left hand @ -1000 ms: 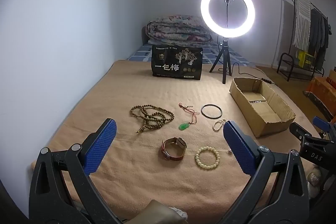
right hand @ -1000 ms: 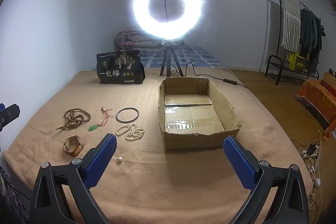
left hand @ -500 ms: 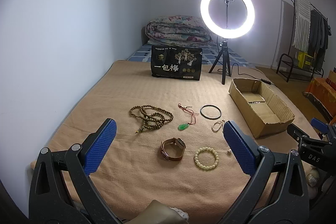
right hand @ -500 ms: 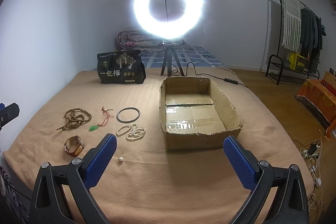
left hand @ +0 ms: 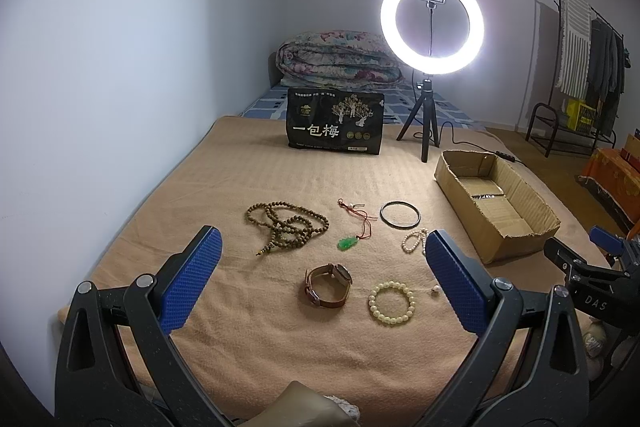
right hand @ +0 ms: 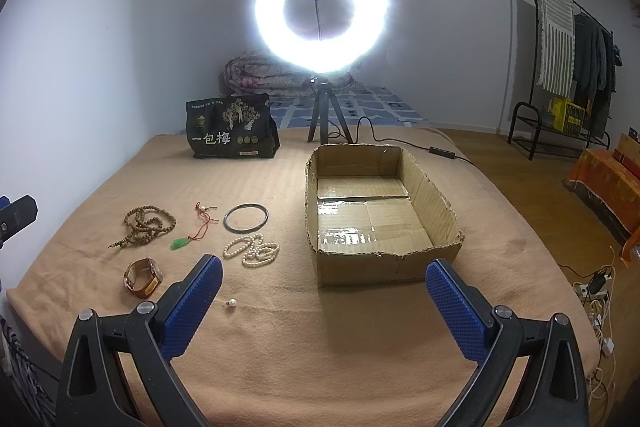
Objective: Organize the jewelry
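Jewelry lies on a tan blanket (left hand: 280, 355): brown wooden beads (left hand: 286, 223), a green pendant on red cord (left hand: 349, 242), a black bangle (left hand: 400, 214), a pearl strand (right hand: 252, 248), a brown-strap watch (left hand: 328, 285), a cream bead bracelet (left hand: 391, 303) and a small pearl earring (right hand: 231, 303). An open, empty cardboard box (right hand: 380, 215) stands to their right. My left gripper (left hand: 320, 267) is open above the watch's near side. My right gripper (right hand: 322, 291) is open before the box's near wall.
A black snack bag (left hand: 335, 125) stands at the back of the blanket. A lit ring light on a tripod (left hand: 431, 23) stands behind the box, its cable trailing right. A folded quilt (left hand: 340, 61) lies behind. A clothes rack (right hand: 568, 67) stands far right.
Both views have shifted only slightly; the jewelry and the box lie where they were. Both grippers stay open.
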A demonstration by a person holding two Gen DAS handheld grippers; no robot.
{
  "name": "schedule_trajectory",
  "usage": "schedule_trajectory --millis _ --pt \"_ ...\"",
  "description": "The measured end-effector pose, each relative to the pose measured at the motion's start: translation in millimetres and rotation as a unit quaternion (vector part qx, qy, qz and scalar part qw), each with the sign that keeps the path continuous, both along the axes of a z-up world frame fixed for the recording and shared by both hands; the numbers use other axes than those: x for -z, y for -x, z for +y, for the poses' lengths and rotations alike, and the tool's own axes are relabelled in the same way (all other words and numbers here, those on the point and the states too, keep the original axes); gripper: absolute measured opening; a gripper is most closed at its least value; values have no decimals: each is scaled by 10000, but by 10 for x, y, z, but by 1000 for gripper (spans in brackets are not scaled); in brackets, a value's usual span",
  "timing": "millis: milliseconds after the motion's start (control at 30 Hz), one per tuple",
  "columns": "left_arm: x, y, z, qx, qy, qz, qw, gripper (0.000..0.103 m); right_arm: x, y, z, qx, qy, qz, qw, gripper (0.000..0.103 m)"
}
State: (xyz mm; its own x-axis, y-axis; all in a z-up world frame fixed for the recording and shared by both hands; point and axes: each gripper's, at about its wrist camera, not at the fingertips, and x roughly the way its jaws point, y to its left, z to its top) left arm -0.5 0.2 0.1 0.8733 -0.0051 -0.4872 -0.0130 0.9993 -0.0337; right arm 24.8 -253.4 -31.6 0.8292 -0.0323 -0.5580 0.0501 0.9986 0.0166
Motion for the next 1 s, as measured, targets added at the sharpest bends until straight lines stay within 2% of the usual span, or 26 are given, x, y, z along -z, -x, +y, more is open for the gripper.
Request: schedule_trajectory --millis 1000 --pt "-56 -43 -33 13 -1 -14 10000 103 20 -7 19 -38 -29 55 10000 103"
